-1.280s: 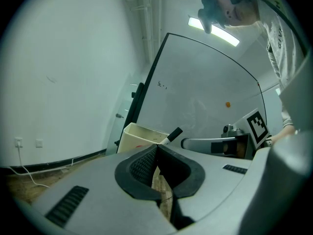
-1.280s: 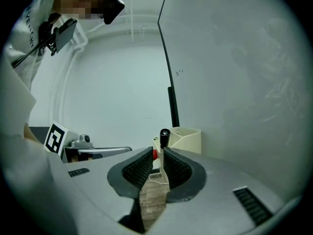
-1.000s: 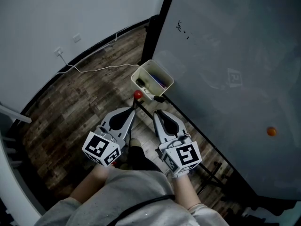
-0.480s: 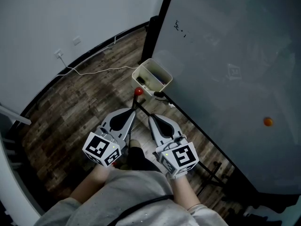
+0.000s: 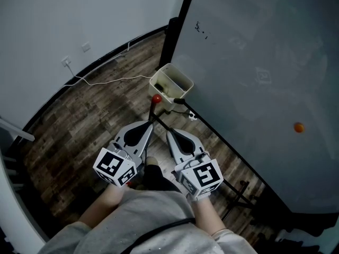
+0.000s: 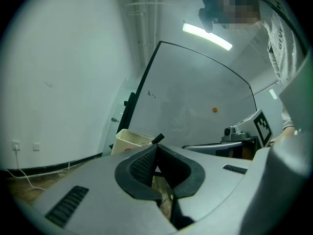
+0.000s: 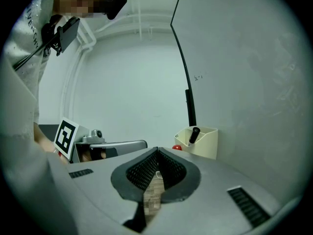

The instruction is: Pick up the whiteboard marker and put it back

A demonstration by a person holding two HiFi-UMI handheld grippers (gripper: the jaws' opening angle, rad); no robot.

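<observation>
A black whiteboard marker (image 5: 178,100) leans in the cream holder bin (image 5: 170,82) at the whiteboard's (image 5: 254,62) lower edge, its end poking over the rim. In the right gripper view the marker (image 7: 194,134) stands tilted in the bin (image 7: 198,142), ahead and to the right. My right gripper (image 5: 170,133) is shut and empty, a short way back from the bin. Beside it, my left gripper (image 5: 152,123) is also shut with nothing in it. Over the left gripper's closed jaws the marker's tip (image 6: 158,139) and the bin (image 6: 130,140) show.
A red knob (image 5: 156,98) sits just in front of the bin, near the left gripper's tip. An orange magnet (image 5: 299,127) is on the board. A white cable (image 5: 106,78) runs across the wooden floor to a wall socket (image 5: 66,60). The board's black stand (image 5: 177,25) rises behind the bin.
Both grippers have drawn back from the bin, so the gap to it has grown. The marker stays in the bin.
</observation>
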